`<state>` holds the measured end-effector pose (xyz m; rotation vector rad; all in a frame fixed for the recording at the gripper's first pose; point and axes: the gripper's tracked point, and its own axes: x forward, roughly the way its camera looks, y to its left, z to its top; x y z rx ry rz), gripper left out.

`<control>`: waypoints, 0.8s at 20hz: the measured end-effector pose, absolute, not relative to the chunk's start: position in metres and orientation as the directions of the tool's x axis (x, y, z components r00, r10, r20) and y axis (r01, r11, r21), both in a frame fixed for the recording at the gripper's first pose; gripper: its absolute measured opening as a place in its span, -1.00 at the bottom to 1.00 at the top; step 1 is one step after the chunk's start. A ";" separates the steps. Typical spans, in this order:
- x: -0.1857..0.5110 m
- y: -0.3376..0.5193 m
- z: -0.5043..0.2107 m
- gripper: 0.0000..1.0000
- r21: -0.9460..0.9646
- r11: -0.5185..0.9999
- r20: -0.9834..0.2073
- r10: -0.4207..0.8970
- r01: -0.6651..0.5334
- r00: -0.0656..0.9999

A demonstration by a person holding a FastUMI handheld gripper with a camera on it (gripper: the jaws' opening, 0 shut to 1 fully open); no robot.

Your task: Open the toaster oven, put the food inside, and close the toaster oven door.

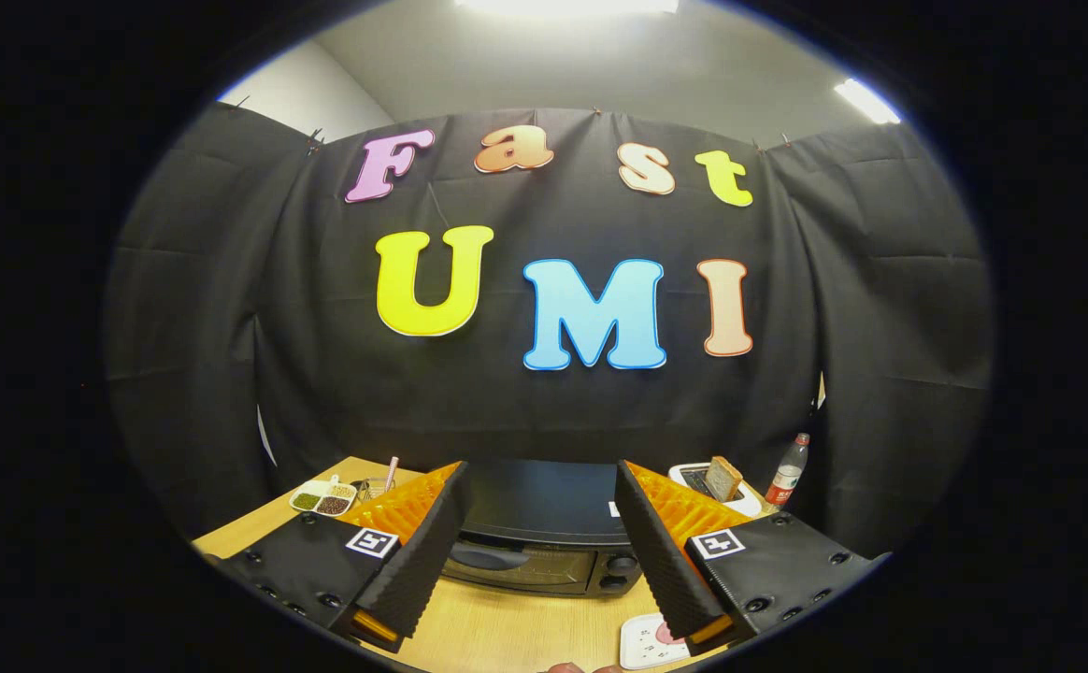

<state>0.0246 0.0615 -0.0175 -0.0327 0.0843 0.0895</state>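
Observation:
A black toaster oven (544,537) stands on the wooden table (507,626), straight ahead of my gripper (544,598) and a little below it. Its door looks shut, with the handle across the front and knobs at the right. My fingers (422,551) are spread wide, one to each side of the oven, with nothing between them. A small white plate with something pink on it (647,640) lies on the table close by the right finger.
A divided white dish of grains (324,498) sits at the table's back left, with a small wire item beside it. At the back right stand a white toaster holding a bread slice (720,481) and a bottle with a red label (787,472).

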 end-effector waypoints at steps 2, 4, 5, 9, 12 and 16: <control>0.034 0.065 -0.025 0.96 -0.033 0.996 -0.109 0.076 -0.080 0.991; 0.046 0.071 -0.038 0.96 -0.032 0.997 -0.144 0.070 -0.075 0.987; 0.051 0.075 -0.046 0.96 -0.027 0.997 -0.164 0.069 -0.074 0.984; 0.076 0.092 -0.078 0.96 -0.018 0.997 -0.243 0.066 -0.073 0.968; 0.093 0.105 -0.102 0.96 -0.032 0.996 -0.285 0.068 -0.080 0.956; 0.112 0.118 -0.138 0.96 -0.016 0.998 -0.346 0.054 -0.063 0.937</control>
